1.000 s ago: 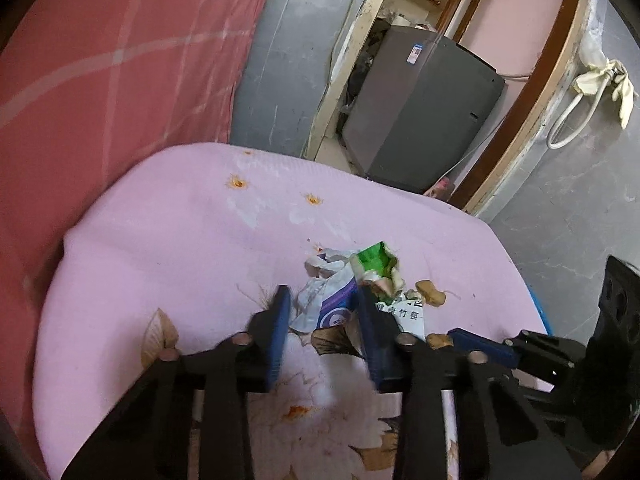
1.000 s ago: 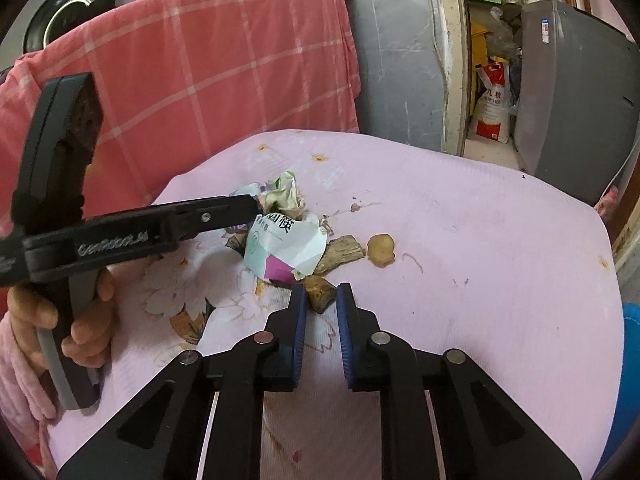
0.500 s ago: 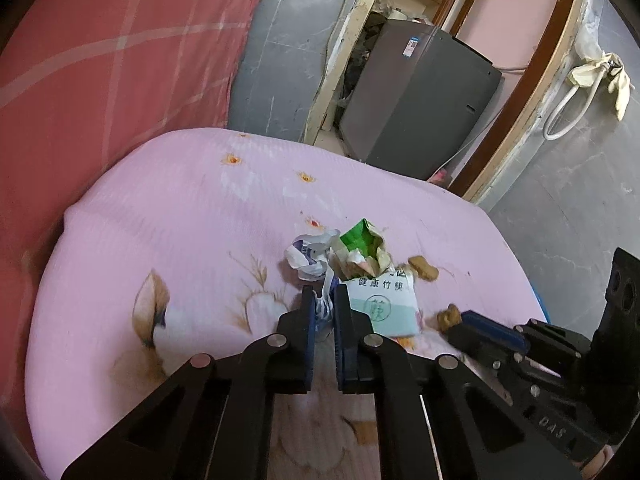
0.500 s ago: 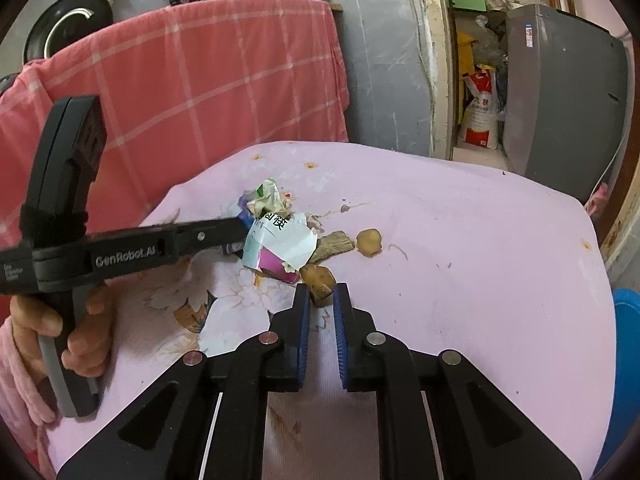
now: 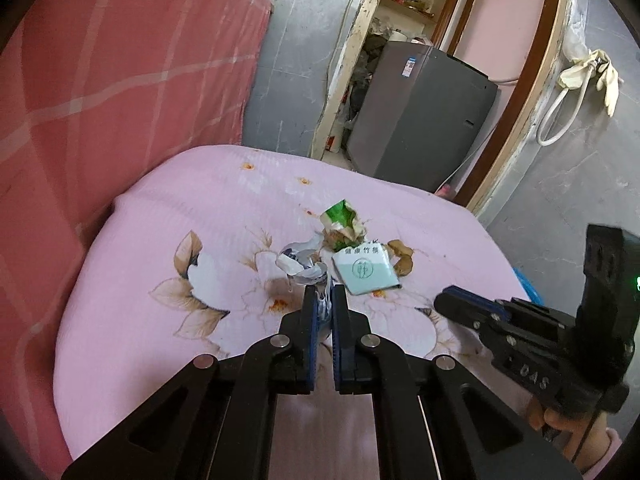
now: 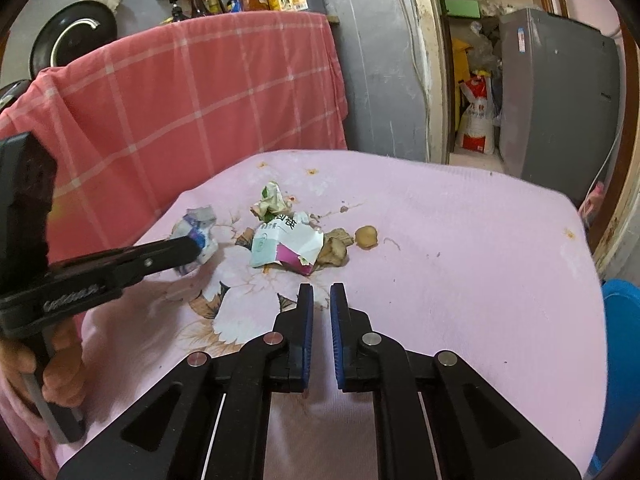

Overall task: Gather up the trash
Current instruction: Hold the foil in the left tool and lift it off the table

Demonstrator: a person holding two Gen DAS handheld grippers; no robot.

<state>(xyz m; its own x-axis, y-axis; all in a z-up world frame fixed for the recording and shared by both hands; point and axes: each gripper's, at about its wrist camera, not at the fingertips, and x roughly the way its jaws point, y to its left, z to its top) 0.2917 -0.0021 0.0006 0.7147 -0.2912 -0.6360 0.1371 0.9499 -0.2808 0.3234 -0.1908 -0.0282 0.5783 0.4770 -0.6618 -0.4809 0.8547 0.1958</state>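
Blue-and-white crumpled wrapper sat pinched in the left gripper, apparently drawn slightly aside from the trash pile on the pink cloth, while the right gripper, pressed nearly together and empty, waited just short of it.

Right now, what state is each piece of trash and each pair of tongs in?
Left tongs: shut on the crumpled wrapper.
Crumpled wrapper: pinched, pulled apart from the pile.
Right tongs: shut, holding nothing.
White carton: flattened, lying on the cloth.
Green wrapper: crumpled, untouched.
Peel scraps: loose on the cloth.
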